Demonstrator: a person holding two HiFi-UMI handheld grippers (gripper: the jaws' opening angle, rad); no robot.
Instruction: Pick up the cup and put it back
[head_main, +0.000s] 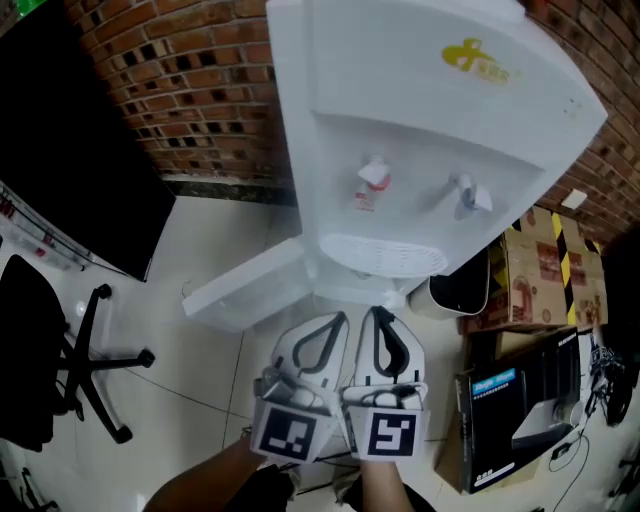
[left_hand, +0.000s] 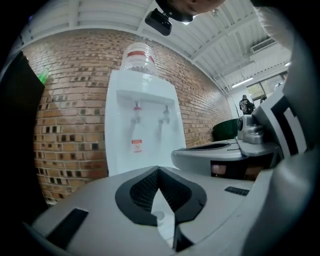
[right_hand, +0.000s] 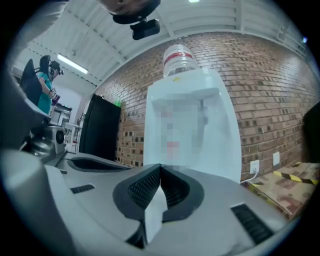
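**Hazards.** The left gripper (head_main: 340, 318) and right gripper (head_main: 376, 313) are both clenched, tips meeting, with nothing between the jaws of either. They sit side by side, almost touching, and point level at the water dispenser (head_main: 400, 130) just ahead of them.

I can find no cup in any view. The drip tray (head_main: 385, 255) directly ahead of the tips looks bare. A white flap (head_main: 245, 290) stands open ahead and to the left, and I cannot see what lies behind it.

- Approaching with the jaws closed would push a cup over instead of seating it.
- Opening one gripper this near the other could make the two clash.
- The red tap (head_main: 373, 175) and its neighbour (head_main: 470, 192) project above the tray. A high approach could nudge one and release water.

**Surroundings.**

- The floor (head_main: 200, 250) is pale and glossy.
- A brick wall (head_main: 190, 110) stands behind the dispenser.
- An office chair (head_main: 90, 360) is well to the left of the grippers.
- Cardboard boxes (head_main: 540, 265) and a bin (head_main: 460, 290) are to the right.
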